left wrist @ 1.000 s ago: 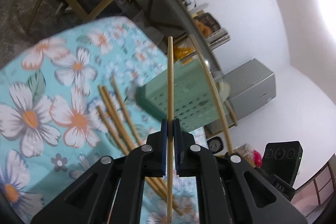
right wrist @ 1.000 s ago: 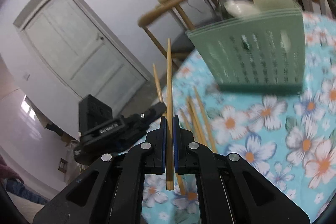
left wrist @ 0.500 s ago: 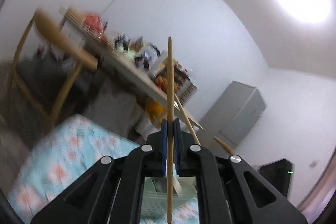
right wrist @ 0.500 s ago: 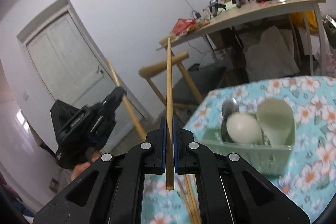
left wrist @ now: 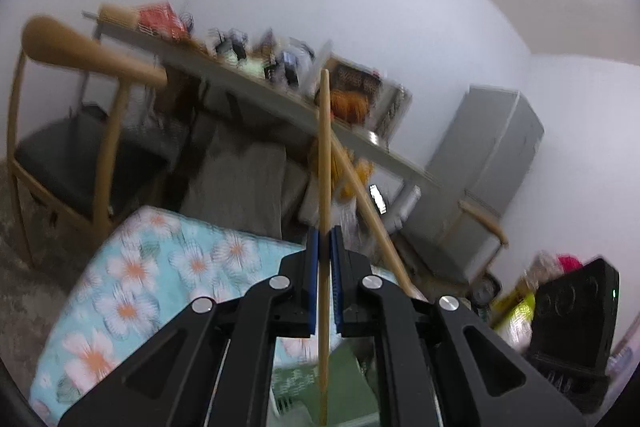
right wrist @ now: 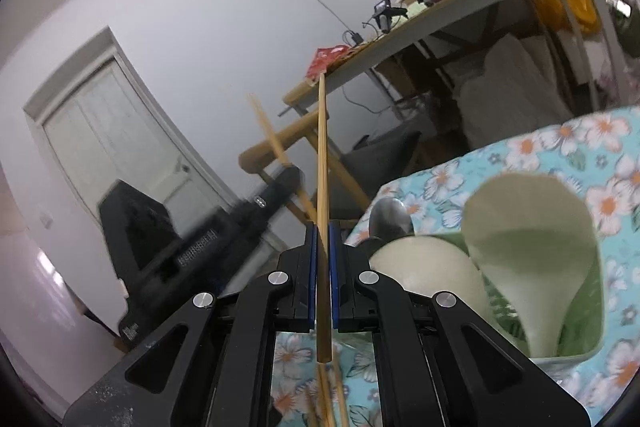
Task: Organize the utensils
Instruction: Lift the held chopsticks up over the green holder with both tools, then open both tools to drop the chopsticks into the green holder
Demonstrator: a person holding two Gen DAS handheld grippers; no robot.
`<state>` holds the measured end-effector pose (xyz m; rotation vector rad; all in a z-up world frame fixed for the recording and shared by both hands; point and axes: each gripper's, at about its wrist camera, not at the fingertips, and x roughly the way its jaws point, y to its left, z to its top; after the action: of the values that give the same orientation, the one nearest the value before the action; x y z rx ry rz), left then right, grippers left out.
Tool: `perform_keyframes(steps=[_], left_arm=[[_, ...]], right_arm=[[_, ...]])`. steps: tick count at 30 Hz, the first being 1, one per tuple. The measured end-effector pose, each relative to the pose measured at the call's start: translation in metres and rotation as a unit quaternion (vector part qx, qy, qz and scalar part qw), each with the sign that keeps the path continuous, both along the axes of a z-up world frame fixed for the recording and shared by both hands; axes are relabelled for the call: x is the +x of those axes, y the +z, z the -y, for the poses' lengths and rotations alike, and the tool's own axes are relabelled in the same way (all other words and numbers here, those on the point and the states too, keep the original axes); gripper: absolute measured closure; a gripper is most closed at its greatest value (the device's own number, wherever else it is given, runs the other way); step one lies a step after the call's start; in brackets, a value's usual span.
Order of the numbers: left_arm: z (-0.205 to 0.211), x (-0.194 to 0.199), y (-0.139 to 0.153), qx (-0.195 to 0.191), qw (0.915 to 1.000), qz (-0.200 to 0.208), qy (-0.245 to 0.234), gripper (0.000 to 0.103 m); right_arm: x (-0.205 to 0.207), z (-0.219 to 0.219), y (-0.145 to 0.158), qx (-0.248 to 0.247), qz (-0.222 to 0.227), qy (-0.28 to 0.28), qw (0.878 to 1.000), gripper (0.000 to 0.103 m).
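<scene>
I have each gripper, left [left wrist: 324, 283] and right [right wrist: 323, 279], with jaws pinching one chopstick [left wrist: 325, 163] upright, carried above the green basket [right wrist: 576, 343] on the desk, ready to drop in.

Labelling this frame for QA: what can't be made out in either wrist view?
- Left wrist: green basket, mostly hidden behind the left gripper.
- Left wrist: desk clutter, motion-blurred.
- Right wrist: loose chopsticks on the floral cloth, cut off by the bottom edge and the right gripper.
</scene>
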<state>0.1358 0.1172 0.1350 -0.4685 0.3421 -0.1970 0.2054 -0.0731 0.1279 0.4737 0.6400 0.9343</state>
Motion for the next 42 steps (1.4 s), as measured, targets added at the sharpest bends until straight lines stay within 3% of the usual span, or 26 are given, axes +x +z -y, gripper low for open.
perform_keyframes(steps=[4, 5, 7, 9, 11, 15, 20, 22, 23, 26, 30, 37, 42], left_arm=[[-0.001, 0.008, -0.024, -0.030, 0.9972, -0.066, -0.019, 0.097], [-0.003, 0.007, -0.028, -0.047, 0.9962, -0.069, -0.026, 0.096], [0.000, 0.004, -0.028, -0.039, 0.9964, -0.069, -0.032, 0.093], [0.006, -0.004, -0.020, -0.011, 0.9982, -0.052, -0.029, 0.081], [0.007, -0.015, -0.011, -0.011, 0.9992, -0.028, -0.025, 0.067], [0.006, -0.021, 0.002, -0.039, 0.9983, -0.005, -0.042, 0.067], [0.003, 0.003, 0.000, -0.113, 0.9897, -0.033, -0.081, 0.068], [0.006, 0.011, 0.001, -0.121, 0.9879, -0.036, -0.091, 0.079], [0.007, 0.010, 0.002, -0.118, 0.9885, -0.034, -0.088, 0.094], [0.010, 0.006, 0.007, -0.108, 0.9907, -0.026, -0.080, 0.097], [0.010, -0.010, 0.024, -0.070, 0.9961, 0.017, -0.051, 0.097], [-0.001, -0.020, 0.055, -0.040, 0.9951, 0.091, 0.004, 0.097], [0.016, -0.013, 0.035, 0.036, 0.9944, 0.097, 0.024, 0.097]], right_arm=[[-0.004, -0.002, 0.004, -0.013, 0.013, 0.001, 1.000, 0.099], [-0.006, -0.003, 0.004, -0.013, 0.013, 0.000, 1.000, 0.099], [-0.009, -0.003, 0.003, -0.021, 0.020, -0.004, 1.000, 0.099], [-0.014, -0.003, 0.004, -0.032, 0.029, -0.011, 0.999, 0.099], [-0.016, -0.005, 0.005, -0.032, 0.033, -0.009, 0.999, 0.099], [-0.027, -0.008, 0.004, -0.048, 0.060, -0.016, 0.997, 0.099], [-0.038, -0.015, 0.007, -0.063, 0.087, -0.009, 0.994, 0.099], [-0.039, -0.016, 0.005, -0.070, 0.091, -0.009, 0.993, 0.099], [-0.037, -0.018, 0.003, -0.071, 0.088, -0.008, 0.994, 0.099], [-0.033, -0.020, 0.000, -0.079, 0.079, 0.001, 0.994, 0.097], [-0.036, -0.011, 0.004, -0.049, 0.089, 0.006, 0.995, 0.083], [-0.033, 0.005, 0.004, -0.030, 0.086, -0.026, 0.995, 0.082], [-0.037, 0.008, 0.006, -0.020, 0.094, -0.024, 0.995, 0.082]])
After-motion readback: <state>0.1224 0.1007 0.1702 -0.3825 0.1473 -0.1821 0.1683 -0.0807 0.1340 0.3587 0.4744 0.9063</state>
